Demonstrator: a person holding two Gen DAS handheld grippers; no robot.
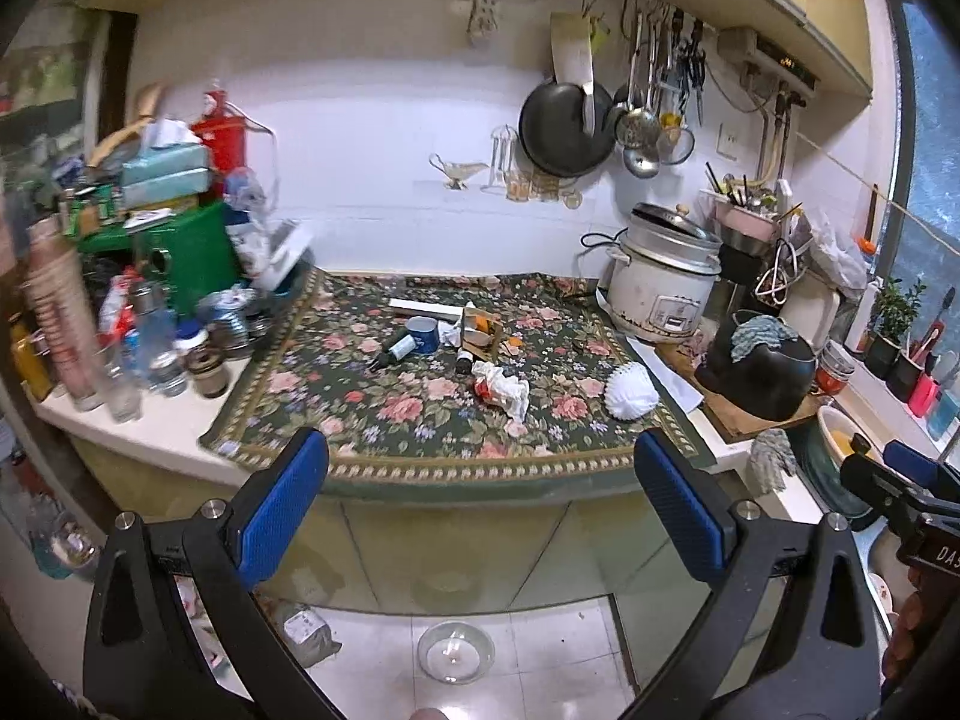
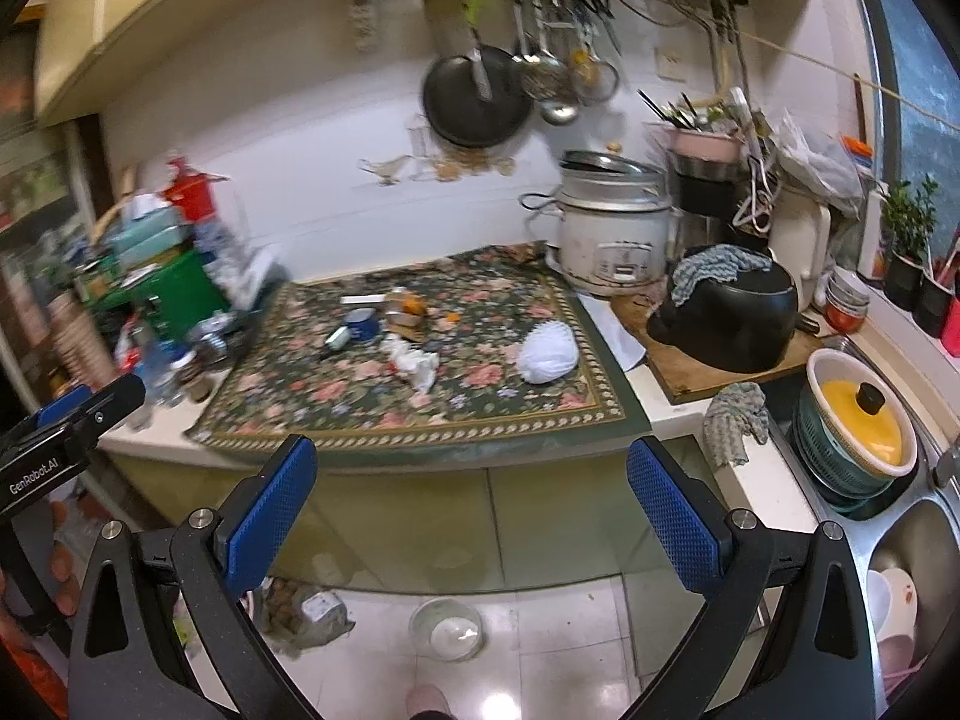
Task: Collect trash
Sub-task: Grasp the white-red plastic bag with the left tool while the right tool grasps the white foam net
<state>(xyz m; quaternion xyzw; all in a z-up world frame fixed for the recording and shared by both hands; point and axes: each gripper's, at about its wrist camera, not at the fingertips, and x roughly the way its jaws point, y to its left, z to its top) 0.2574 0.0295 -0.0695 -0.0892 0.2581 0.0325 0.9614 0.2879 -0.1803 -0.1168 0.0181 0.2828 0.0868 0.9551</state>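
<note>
Left gripper [image 1: 480,468]: jaws spread wide, nothing between them; held off the counter edge, facing the floral cloth [image 1: 372,420].
Right gripper [image 2: 471,471]: jaws likewise spread wide and empty, level with the counter front, beside the left one.

Trash, all ahead of both grippers on the cloth, well apart from the pads:
- Crumpled white wrapper with red print [image 1: 501,390], straight ahead of the left gripper, nearest item of the central heap. Judged light, soft, crushable; take it across the bunched middle.
- White ribbed paper ball [image 2: 547,354], ahead and right of the left gripper, roughly ahead of the right one, alone on the cloth. Judged very light, likely to roll; close on its widest part from above.
- Small dark bottle [image 1: 393,351], lying on its side, ahead and slightly left. Judged rigid, smooth, possibly slippery; grip across the body.
- Blue can [image 1: 423,333], just behind the bottle. Judged stiff, thin-walled.
- Torn cardboard box [image 1: 480,330], behind the wrapper. Judged light, semi-stiff; pinch a wall edge.

Not trash: rice cooker [image 1: 657,294], far right.
</note>
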